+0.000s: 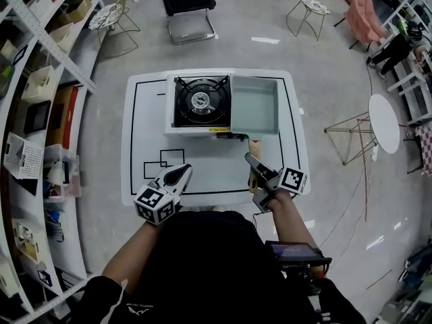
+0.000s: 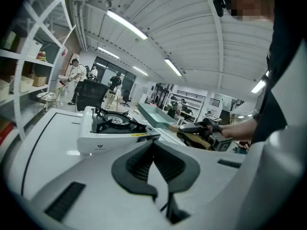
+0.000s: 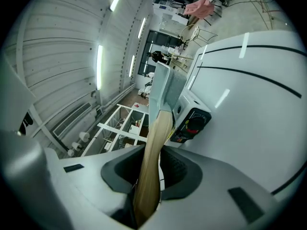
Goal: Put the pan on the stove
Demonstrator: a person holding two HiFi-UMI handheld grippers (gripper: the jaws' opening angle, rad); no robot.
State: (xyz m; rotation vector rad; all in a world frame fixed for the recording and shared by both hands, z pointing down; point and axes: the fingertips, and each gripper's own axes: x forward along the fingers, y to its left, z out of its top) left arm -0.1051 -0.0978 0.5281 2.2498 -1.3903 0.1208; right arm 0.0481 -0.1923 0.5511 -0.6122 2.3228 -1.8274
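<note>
- The right tool [image 1: 260, 171] is clamping its jaws on the light wooden handle [image 1: 252, 174] of a pale green, square, straight-walled metal pan [image 1: 254, 106], with the person's hand reaching in from the counter's near right edge.
- In the right gripper view, the wooden handle [image 3: 153, 162] is running up between the two dark pads, which are pressing on it from both sides, and the pan [image 3: 165, 92] is showing edge-on beyond it.
- The pan is sitting over the right part of a white portable gas stove [image 1: 200, 101], just beside the black burner grate [image 1: 200, 100] and not on it. I cannot tell whether the pan's base is touching the stove's body.
- In the left gripper view, the pan [image 2: 156, 115] is showing to the right of the stove [image 2: 108, 128], with the right tool [image 2: 201, 128] behind its handle.
- The stove's black control panel with a red knob [image 3: 194, 123] is facing the person, just beside the handle.
- The left tool [image 1: 177, 175] is lying low over the near edge of the white counter [image 1: 145, 113], well apart from the stove. Its jaws are meeting at the tips with nothing between them [image 2: 154, 147].
- Black lines are marking a large border and small rectangles [image 1: 165, 162] on the counter.
- White storage shelves [image 1: 40, 93] are standing to the left of the counter.
</note>
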